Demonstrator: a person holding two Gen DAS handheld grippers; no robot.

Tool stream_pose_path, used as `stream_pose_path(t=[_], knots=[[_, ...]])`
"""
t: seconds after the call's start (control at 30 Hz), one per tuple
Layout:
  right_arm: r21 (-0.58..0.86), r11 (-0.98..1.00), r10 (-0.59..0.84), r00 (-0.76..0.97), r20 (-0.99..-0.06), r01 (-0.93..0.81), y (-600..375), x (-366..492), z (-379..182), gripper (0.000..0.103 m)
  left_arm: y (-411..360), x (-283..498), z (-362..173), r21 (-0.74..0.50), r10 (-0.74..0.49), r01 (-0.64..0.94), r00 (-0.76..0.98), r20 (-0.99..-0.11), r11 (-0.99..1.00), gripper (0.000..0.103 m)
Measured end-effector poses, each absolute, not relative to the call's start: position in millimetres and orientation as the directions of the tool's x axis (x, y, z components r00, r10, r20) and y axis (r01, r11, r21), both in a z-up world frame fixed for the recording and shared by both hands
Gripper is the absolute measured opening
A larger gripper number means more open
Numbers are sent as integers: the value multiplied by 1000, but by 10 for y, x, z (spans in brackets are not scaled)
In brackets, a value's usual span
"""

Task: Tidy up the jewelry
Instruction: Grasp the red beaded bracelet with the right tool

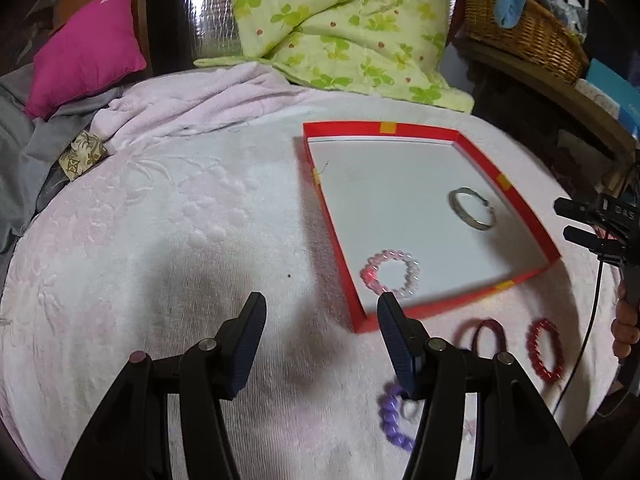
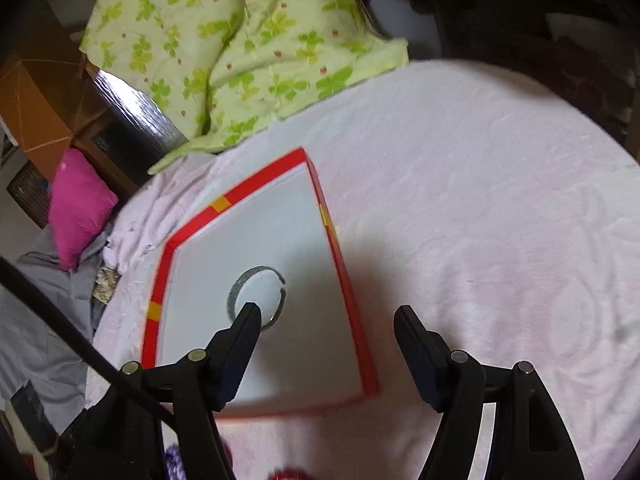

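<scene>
Left gripper (image 1: pixel 320 308) is spread wide with nothing between the fingers, hovering over the pale pink bedspread (image 1: pixel 168 216) just beside the near left corner of the red-rimmed tray (image 1: pixel 516 196). Right gripper (image 2: pixel 326 320) is also spread wide and holds nothing; its left finger (image 2: pixel 240 340) sits over the tray's white floor, overlapping the silver bangle (image 2: pixel 256 292) in view, contact unclear, while its right finger is over bare bedspread past the tray's right wall. Inside the tray: silver bangle (image 1: pixel 472 210) toward the far right side, pale pink beaded bracelet (image 1: pixel 390 274) near the front wall, the two well apart. Outside the tray on the bedspread, in front of its near wall: dark red bracelet (image 1: pixel 488 334), bright red beaded bracelet (image 1: pixel 544 350) just right of it, and a purple beaded bracelet (image 1: pixel 392 416) partly hidden behind the left gripper's right finger. Right wrist view is motion-blurred; it catches only a purple scrap and a red scrap at the bottom edge. Background: green clover-print quilt (image 1: pixel 340 28), magenta pillow (image 1: pixel 88 48), wicker basket (image 1: pixel 528 36) on a shelf to the right.
</scene>
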State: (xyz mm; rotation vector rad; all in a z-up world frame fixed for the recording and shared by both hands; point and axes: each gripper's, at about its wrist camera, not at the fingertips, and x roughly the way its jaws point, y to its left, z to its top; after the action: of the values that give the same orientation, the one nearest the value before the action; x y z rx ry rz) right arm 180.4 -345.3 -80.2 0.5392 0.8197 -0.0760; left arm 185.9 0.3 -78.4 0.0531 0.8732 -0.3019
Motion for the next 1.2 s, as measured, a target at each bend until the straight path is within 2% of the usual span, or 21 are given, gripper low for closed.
stream_pose_path(t=[0.27,0.33,0.53,0.6,0.63,0.77,0.8,0.87,0.9,0.93,0.97,1.13,1.2], knots=[[403,911,230,702,-674,89,-3262,1056,-617,70,-62,1473,-803,-44,-260,360,580,-772,932,59],[411,909,263,680,-684,62,-3185,929,-670,60,-56,1402,-832,-65,-276,367,559,-782,928,59],[403,915,317,620,-718,-2,-2925,762,-835,47,-92,1190,-923,-134,-330,386,504,-798,913,59],[349,937,283,603,-746,-9,-2820,815,-898,45,-142,1140,-958,-137,-339,403,488,-804,905,59],[333,943,272,596,-756,-8,-2797,844,-930,40,-160,1122,-970,-142,-347,412,480,-806,900,58],[233,972,175,546,-820,39,-2745,998,-1121,37,-254,1086,-1010,-151,-368,445,455,-811,883,56],[209,977,153,516,-843,51,-2731,1043,-1203,28,-275,1100,-1020,-152,-370,449,449,-813,881,56],[165,985,115,527,-842,47,-2709,1043,-1209,23,-308,1142,-1049,-164,-376,451,435,-818,877,56],[149,988,109,530,-841,34,-2682,1039,-1195,15,-318,1155,-1068,-171,-378,447,427,-821,878,56],[140,990,102,536,-838,29,-2668,1033,-1190,10,-334,1171,-1090,-180,-381,446,416,-826,877,50],[134,990,96,539,-837,32,-2662,1030,-1191,10,-354,1186,-1112,-187,-385,449,403,-830,874,44],[129,991,83,583,-808,38,-2625,1017,-1102,10,-434,1191,-1138,-211,-408,463,379,-831,861,32],[140,989,85,600,-796,45,-2648,1007,-1069,10,-446,1186,-1151,-212,-410,466,379,-830,859,32]])
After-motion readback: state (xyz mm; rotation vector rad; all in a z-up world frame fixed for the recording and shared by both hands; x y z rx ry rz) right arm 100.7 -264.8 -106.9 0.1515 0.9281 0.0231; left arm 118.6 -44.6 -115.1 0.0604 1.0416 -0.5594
